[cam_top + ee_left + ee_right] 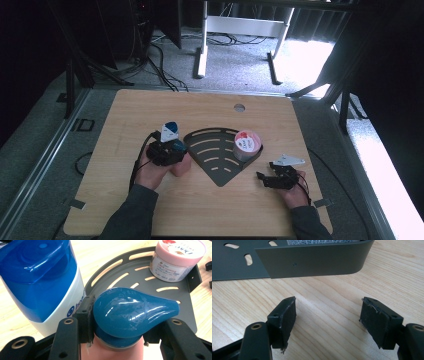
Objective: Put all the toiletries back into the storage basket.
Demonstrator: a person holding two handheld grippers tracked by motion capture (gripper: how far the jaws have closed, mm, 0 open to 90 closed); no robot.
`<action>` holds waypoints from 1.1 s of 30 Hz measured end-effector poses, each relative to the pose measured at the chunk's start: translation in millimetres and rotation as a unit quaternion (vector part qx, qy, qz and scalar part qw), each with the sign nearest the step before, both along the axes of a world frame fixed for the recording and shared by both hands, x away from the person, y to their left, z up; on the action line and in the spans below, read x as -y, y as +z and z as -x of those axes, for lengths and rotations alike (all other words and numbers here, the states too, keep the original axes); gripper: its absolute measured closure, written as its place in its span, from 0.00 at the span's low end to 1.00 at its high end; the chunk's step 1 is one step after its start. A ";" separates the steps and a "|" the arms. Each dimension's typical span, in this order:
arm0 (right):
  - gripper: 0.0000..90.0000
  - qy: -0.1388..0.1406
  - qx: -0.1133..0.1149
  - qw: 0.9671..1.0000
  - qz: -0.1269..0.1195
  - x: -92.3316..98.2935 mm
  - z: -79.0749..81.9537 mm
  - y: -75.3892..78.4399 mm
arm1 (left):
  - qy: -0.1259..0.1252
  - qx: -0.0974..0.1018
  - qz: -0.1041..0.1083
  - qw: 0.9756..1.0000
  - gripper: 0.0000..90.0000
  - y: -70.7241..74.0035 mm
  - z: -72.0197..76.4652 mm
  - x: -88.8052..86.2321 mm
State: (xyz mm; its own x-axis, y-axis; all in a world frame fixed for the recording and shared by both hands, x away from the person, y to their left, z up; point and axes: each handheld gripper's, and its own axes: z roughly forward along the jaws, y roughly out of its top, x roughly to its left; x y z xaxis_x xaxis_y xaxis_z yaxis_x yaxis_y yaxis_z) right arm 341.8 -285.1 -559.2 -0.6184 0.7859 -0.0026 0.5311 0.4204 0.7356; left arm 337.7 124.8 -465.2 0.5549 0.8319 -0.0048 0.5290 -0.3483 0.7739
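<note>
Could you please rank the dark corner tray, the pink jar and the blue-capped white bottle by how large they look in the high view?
1. Dark corner tray, clearly the largest.
2. Pink jar and blue-capped white bottle look about alike; the left gripper hides the bottle's base, so I would not rank these two.

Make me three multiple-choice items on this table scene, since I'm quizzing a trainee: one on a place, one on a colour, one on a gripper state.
1. Where does the pink jar stand?
A. on the dark corner shelf
B. on the bare table
C. on the floor

2. What colour is the cap of the pink bottle?
A. red
B. teal blue
C. yellow

3. How is the right gripper?
A. shut on the jar
B. shut on the shelf
C. open, holding nothing

Key: 1 A, the jar sits inside the shelf's rim; 2 B, the left gripper view shows the cap teal blue; 3 C, its jaws stand apart over bare wood.
</note>
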 end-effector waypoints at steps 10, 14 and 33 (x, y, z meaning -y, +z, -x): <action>0.32 0.000 0.000 1.000 -0.001 0.0 0.0 0.0 | -0.006 -0.001 0.001 1.000 0.59 1.3 0.2 -1.3; 0.32 0.000 0.000 1.000 0.000 0.1 -0.1 0.0 | -0.010 0.002 0.007 1.000 0.59 5.9 2.1 -1.9; 0.32 -0.001 -0.001 1.000 -0.001 -0.1 0.0 0.1 | -0.036 0.008 0.000 0.999 0.59 27.5 5.2 10.7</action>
